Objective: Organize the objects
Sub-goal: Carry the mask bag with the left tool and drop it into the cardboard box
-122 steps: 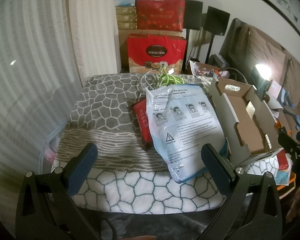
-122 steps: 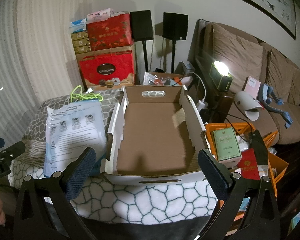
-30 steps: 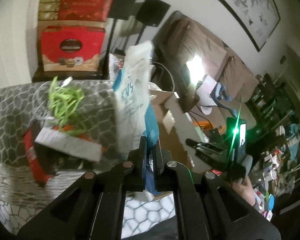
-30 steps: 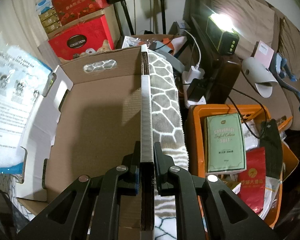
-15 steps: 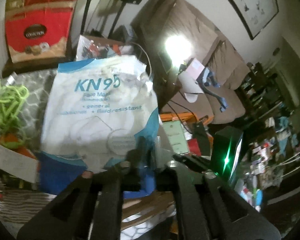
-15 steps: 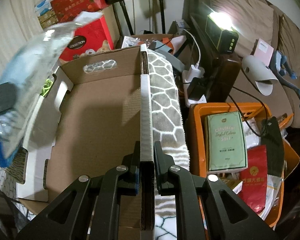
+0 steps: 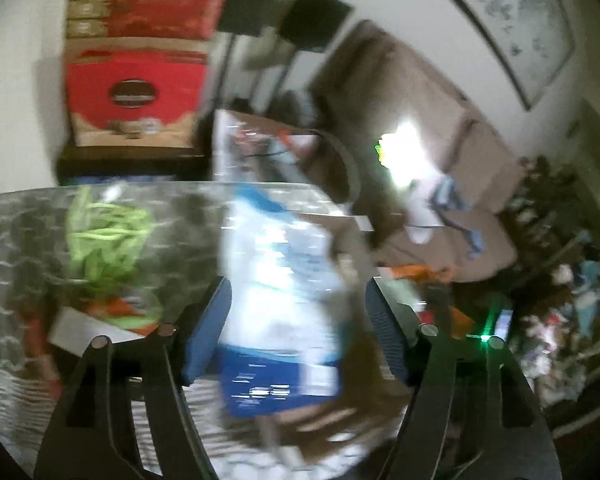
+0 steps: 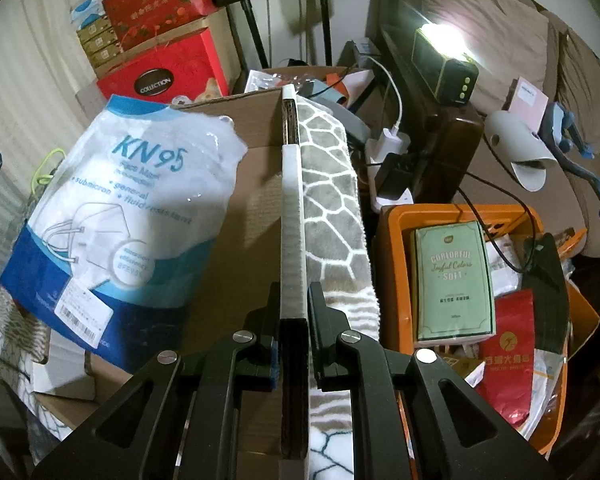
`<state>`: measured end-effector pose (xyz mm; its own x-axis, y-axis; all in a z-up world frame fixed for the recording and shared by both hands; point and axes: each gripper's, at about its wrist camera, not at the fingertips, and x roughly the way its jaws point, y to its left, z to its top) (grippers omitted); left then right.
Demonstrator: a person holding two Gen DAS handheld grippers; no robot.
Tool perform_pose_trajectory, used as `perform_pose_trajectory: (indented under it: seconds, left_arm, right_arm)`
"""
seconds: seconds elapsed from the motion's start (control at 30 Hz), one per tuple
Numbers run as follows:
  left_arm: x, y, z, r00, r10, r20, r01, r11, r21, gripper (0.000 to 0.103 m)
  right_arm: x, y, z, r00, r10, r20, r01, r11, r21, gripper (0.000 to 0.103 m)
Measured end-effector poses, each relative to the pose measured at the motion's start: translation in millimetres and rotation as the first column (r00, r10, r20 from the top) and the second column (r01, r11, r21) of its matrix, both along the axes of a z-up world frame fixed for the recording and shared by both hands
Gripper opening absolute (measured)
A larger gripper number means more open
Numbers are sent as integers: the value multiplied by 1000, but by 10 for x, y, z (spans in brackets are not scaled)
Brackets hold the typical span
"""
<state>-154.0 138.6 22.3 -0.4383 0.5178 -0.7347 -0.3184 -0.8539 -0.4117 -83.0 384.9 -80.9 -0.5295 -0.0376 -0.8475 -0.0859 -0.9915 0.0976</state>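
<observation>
Left gripper point(image 7: 298, 324): blue-padded fingers spread wide apart, nothing between them in contact; view heavily blurred. KN95 mask packet point(image 8: 118, 216): white and blue plastic pouch with a barcode label at its lower corner, lying tilted over the left side of the cardboard box point(image 8: 244, 216), its lower edge overhanging the box's left wall; in the left wrist view the same packet point(image 7: 284, 280) appears ahead of the open fingers, apart from both pads. Right gripper point(image 8: 294, 312): fingers closed tight on the box's right wall, which runs straight away from the camera as a white-edged strip. Grey patterned blanket point(image 8: 332, 184): covers the surface under the box, seen just right of the clamped wall. Green cable bundle point(image 7: 104, 236): on the blanket, left of the packet. Orange basket point(image 8: 392, 240): right of the box and lower, holding a green tissue pack point(image 8: 452, 276), a red pouch point(image 8: 508, 360) and other items. Red gift boxes point(image 8: 168, 68): stacked against the far wall behind the box. Lit lamp unit point(image 8: 446, 64): on dark furniture, far right. Brown sofa point(image 8: 572, 72): beyond the basket
</observation>
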Motion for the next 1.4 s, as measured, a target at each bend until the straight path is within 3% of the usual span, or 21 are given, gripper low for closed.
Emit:
perform_pose_trajectory:
  seconds: [0.13,0.3,0.37,0.53,0.67,0.73,0.83,1.1,1.4]
  left_arm:
    - [-94,-124,-278,997,21,72,-15,997,-82,66]
    - [4,-114,-495,992,0,125,14,994,-108,65]
    - [57,-134,-516,991,-3,137,17,995,-100,60]
    - [110,-98,-555,984,-20,175,38,995,-97,31]
    - [120,-117,-594,980,-20,199,33,997,-63,19]
    - [140,-110,-596,978,-23,206,35,998,-51,7]
    - [169,-105,-593,977,-14,213,21,999,-31,2]
    - [329,41,-669,969,-24,246,20,1000,21,0]
    - [462,418,-873,965,-51,255,73,994,-79,0]
  right_arm:
    - [-1,-5,-1,1000,-1,0,1,1000,-1,11]
    - [-1,-1,0,1000,1,1,-1,1000,1,11]
    - [3,-8,-2,1000,1,3,-1,1000,4,11]
    - [2,-24,-3,1000,2,5,-2,1000,8,11]
    - [3,-24,-2,1000,2,5,-2,1000,8,11]
    - [3,-24,-2,1000,2,6,-3,1000,8,11]
    - [1,-24,-2,1000,3,6,-3,1000,8,11]
    - [-6,-28,2,1000,1,8,-1,1000,13,11]
    - [-8,-35,10,1000,0,9,0,1000,19,12]
